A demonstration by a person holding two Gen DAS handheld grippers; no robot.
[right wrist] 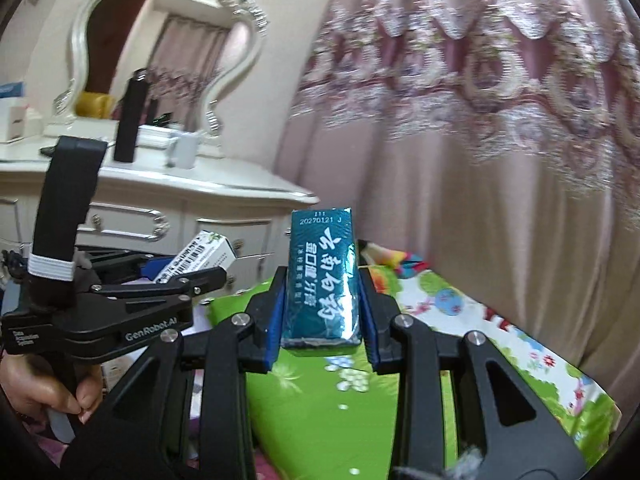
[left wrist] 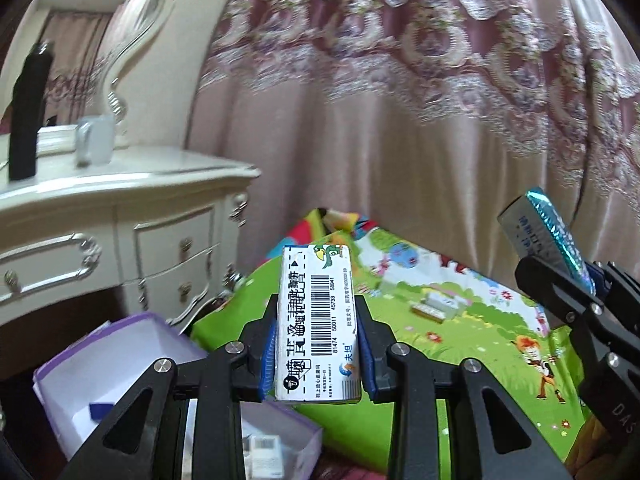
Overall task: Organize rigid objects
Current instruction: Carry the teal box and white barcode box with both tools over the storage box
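Two cartons ride in clamped jaws: the left gripper (left wrist: 318,344) pinches a white barcoded cardboard box (left wrist: 316,320), the right gripper (right wrist: 322,316) a glossy teal carton (right wrist: 323,280), above the green cartoon play mat (left wrist: 460,304). Both are held near one end (much length overhangs), so a quick swing toward the purple-rimmed open box (left wrist: 120,352) could pivot either loose or knock them together.

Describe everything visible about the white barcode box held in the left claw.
The white barcode box is a long, slim carton that looks like thin card, printed with a black barcode, dark Chinese lettering, a green cartoon bird at its far end and a blue logo near its close end. It looks closed and undamaged. The left claw is shut on it, blue pads pressing both long sides, so it juts forward in the air, touching nothing else.
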